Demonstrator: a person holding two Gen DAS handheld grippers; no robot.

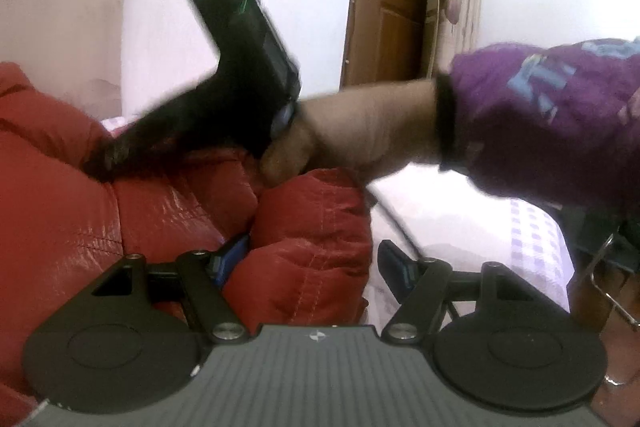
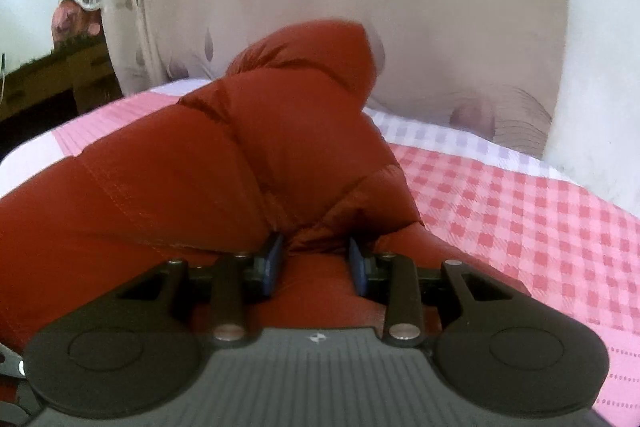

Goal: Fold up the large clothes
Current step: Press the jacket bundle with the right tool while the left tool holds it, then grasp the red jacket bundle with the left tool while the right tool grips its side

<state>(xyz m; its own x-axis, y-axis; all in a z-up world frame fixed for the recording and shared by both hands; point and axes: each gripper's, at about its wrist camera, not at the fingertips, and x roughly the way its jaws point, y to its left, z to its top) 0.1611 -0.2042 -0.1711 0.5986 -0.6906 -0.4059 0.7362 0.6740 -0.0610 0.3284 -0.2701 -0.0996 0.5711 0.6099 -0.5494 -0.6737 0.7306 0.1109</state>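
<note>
Two grippers are at work on one large garment, a puffy red quilted down jacket (image 2: 192, 167) that lies heaped on a bed under a pink-and-white checked sheet (image 2: 520, 211).

In the right wrist view, our right gripper (image 2: 316, 263) has a bunched ridge of the jacket's shell pinched between its blue pads (image 2: 274, 263); the jaws stand fairly narrow and the cloth fills the gap, so we read it as clenched on the jacket. Beyond the pads a padded section rises in a hump, which may be a sleeve or the hood; we cannot tell which.

In the left wrist view, our left gripper (image 1: 316, 263) stands wide. A fat roll of the jacket (image 1: 312, 247) sits between its fingers (image 1: 230, 257), touching the left pad, while the right pad hangs clear over the bed. We judge it released, not gripping. Ahead of it the right hand (image 1: 360, 131), in a purple printed sleeve (image 1: 552, 115), holds the black handle of the other gripper down on the jacket, blurred.

As for progress, we judge the fold to be at an early or middle stage. The jacket is crumpled and thick, with no flat, squared shape showing anywhere. One section seems to be in the course of being brought over. Left to do: lay that section flat, gather the remaining bulk, and press the whole into a tidy stack.
</note>
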